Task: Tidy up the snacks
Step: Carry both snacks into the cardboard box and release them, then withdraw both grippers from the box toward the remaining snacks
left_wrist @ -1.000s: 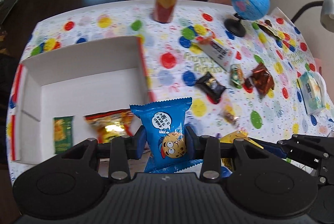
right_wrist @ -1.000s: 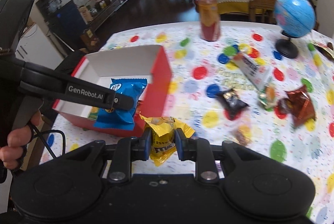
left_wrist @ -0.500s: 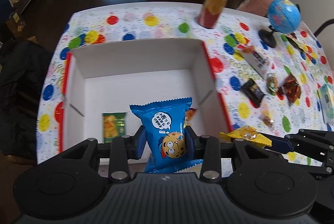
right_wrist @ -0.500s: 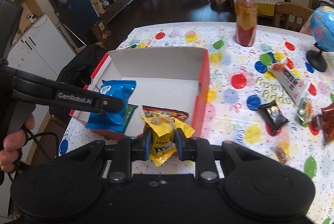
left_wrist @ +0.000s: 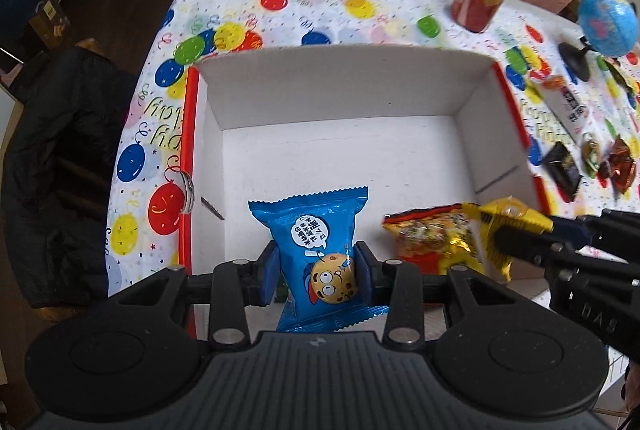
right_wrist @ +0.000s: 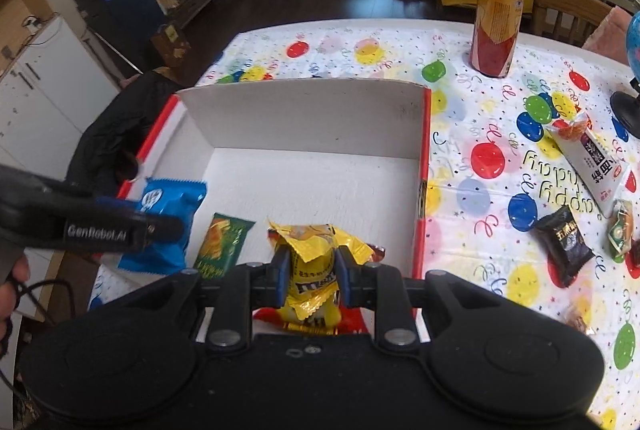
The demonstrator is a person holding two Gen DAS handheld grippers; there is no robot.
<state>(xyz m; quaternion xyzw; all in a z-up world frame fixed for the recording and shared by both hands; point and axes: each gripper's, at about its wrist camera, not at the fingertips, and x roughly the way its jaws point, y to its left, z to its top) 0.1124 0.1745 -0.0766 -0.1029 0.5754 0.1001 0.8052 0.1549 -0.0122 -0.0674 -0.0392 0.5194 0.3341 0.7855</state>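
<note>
My left gripper point(left_wrist: 316, 272) is shut on a blue cookie packet point(left_wrist: 316, 230) and holds it over the near part of the white box with red sides point(left_wrist: 344, 89). My right gripper point(right_wrist: 310, 272) is shut on a yellow candy packet point(right_wrist: 312, 254), also over the box point(right_wrist: 312, 113). The left gripper and blue packet show at the left of the right wrist view point(right_wrist: 168, 213). A green packet point(right_wrist: 222, 246) and a red-orange packet point(left_wrist: 428, 234) lie on the box floor.
Loose snacks lie on the balloon tablecloth right of the box: a black packet point(right_wrist: 564, 242), a white bar point(right_wrist: 592, 165), small wrapped candies point(left_wrist: 616, 165). A juice bottle point(right_wrist: 498, 17) and a globe point(left_wrist: 608, 21) stand at the back. A dark jacket point(left_wrist: 60, 149) hangs left of the table.
Both grippers have moved left over the box with their packets still held. The box now fills the middle of both views.
</note>
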